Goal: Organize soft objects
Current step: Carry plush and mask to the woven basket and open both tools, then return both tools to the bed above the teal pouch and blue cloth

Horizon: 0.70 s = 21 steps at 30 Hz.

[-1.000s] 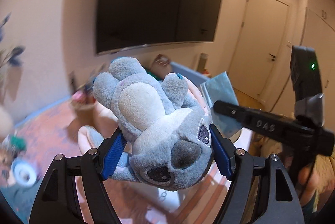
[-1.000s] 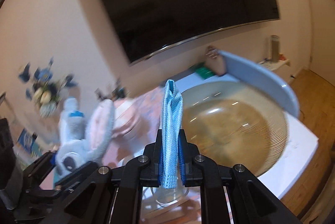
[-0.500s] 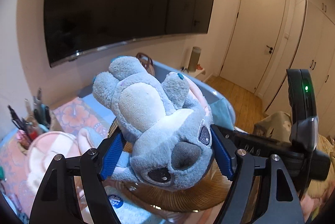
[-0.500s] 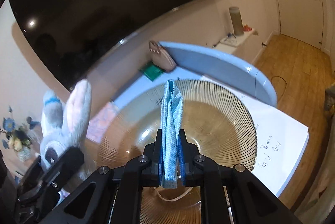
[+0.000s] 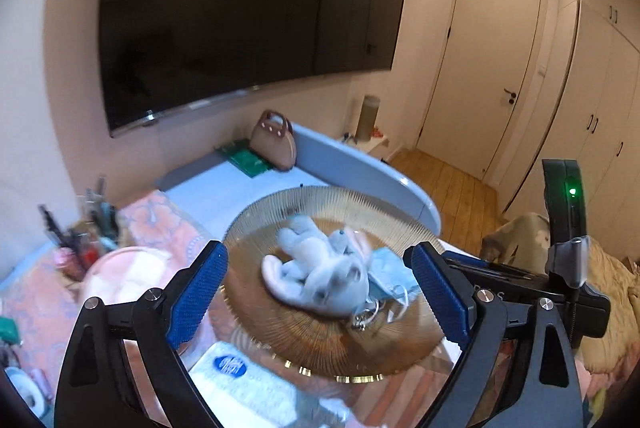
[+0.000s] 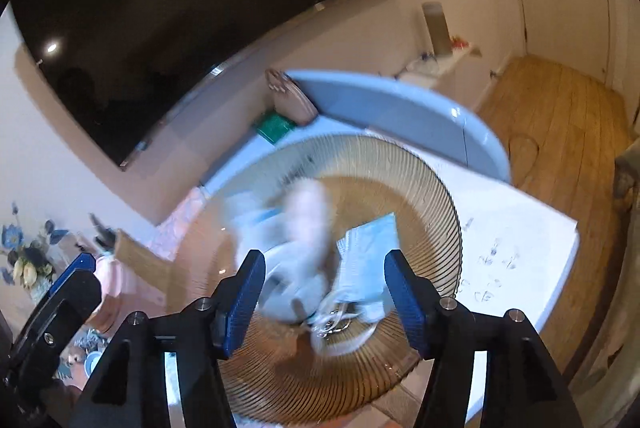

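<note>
A grey-blue plush toy (image 5: 320,268) lies in a large ribbed amber glass bowl (image 5: 280,332), blurred. A light blue face mask (image 5: 386,274) lies beside it on its right, with white ear loops. My left gripper (image 5: 318,292) is open and empty above the bowl's near side. In the right wrist view the plush (image 6: 296,256) and the mask (image 6: 366,260) sit in the bowl (image 6: 436,196). My right gripper (image 6: 324,298) is open and empty above them.
A brown handbag (image 5: 274,142) and a green box (image 5: 246,158) stand behind the bowl by a curved blue panel (image 5: 360,168). A pink plush (image 5: 120,276) and a pen holder (image 5: 80,240) are at left. A tissue pack (image 5: 244,384) lies in front.
My left gripper opened and let the plush toy drop into the bowl. My right gripper opened and let the blue mask drop beside it.
</note>
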Tool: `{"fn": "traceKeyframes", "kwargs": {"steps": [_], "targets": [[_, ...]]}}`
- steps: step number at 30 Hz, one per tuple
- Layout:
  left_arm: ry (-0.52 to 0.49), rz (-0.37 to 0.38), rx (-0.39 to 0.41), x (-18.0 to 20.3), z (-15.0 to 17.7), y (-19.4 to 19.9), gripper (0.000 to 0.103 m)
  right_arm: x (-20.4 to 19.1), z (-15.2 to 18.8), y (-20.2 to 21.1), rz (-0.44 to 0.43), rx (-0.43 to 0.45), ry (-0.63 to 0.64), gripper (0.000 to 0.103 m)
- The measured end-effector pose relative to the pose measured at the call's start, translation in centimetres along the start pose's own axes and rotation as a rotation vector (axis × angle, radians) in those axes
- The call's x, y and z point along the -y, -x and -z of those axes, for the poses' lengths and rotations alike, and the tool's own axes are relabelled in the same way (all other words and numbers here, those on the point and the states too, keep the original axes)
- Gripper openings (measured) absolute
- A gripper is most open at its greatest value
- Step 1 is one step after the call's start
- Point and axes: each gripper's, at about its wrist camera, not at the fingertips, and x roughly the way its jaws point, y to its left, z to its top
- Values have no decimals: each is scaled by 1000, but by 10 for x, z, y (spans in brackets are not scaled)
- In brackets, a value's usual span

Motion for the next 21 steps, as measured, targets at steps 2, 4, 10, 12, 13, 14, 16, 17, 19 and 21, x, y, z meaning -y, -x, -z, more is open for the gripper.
{"fn": "traceKeyframes", "kwargs": {"steps": [2, 4, 10, 12, 13, 14, 16, 17, 19, 21], "targets": [[-3, -11, 29, -2, 5, 24, 93, -13, 5, 12, -17, 15, 34, 60], [0, -32, 55, -5, 10, 46, 93, -27, 8, 18, -44, 25, 61, 60], [47, -134, 124, -30, 40, 123, 96, -92, 36, 37, -153, 37, 218, 60], [80, -184, 146, -43, 54, 150, 98, -121, 51, 41, -199, 33, 286, 60], [97, -207, 157, -51, 61, 162, 98, -135, 60, 41, -227, 25, 319, 60], [115, -233, 167, -60, 69, 174, 98, -146, 66, 42, -248, 18, 343, 60], [156, -295, 178, -80, 84, 196, 99, -177, 88, 41, -297, -8, 421, 61], [179, -329, 179, -93, 91, 207, 99, -188, 98, 41, -311, -19, 451, 61], [234, -407, 184, -117, 108, 225, 99, -216, 122, 34, -352, -52, 510, 61], [280, -549, 205, -140, 129, 245, 99, -242, 147, 24, -398, -94, 557, 62]]}}
